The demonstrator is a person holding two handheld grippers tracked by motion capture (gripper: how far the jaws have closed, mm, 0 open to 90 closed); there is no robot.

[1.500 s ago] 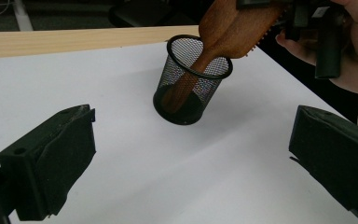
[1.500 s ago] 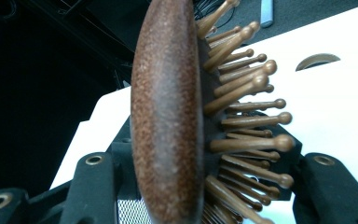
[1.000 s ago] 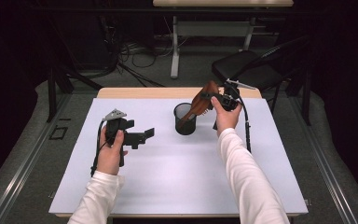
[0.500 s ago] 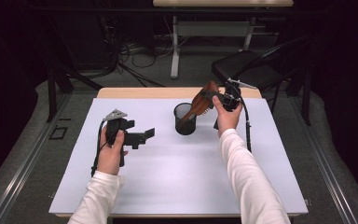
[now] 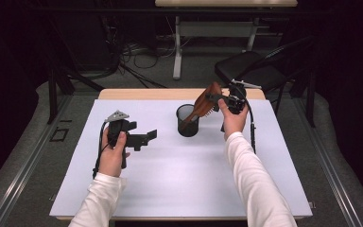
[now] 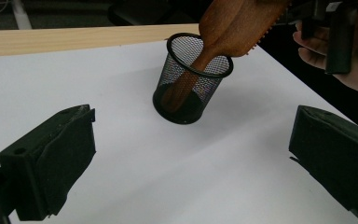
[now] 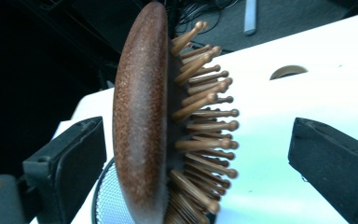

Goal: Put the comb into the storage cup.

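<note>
Reading upward from the bottom edge of the high view, meets first two white sleeves over the white table top (image 5: 170, 189). Holds the left gripper (image 5: 144, 138) at centre left, low over the sheet, spread wide and gripping nothing, aimed toward the cup. Holds the right gripper (image 5: 216, 99) higher, upper right of centre, level with the head of the wooden hairbrush (image 5: 202, 106). Has just been opening those jaws (now standing wide). Shows, in the right gripper view, a gap at each side of the brush head, bristles toward the right-hand pad, neither pad pressing. Finds that brush standing handle-down in the black mesh cup (image 5: 187, 124) near the frame's middle, leaning up and to the right against the rim, head well above it.

Judged as the release step: brush delivered, grip let go. To do it well, draw the right gripper straight back along its own line, away from the brush head, with no sideways swing (bristles easy to snag on a pad). Keep the jaws wide until clear of the head. Mind the cup: probably light, and likely to tip under a leaning brush if nudged. Leave the left gripper parked, or ready to steady the rim. Farther up, past the table's wooden edge, a dark folding chair (image 5: 250, 71) and floor cables, of no concern.
</note>
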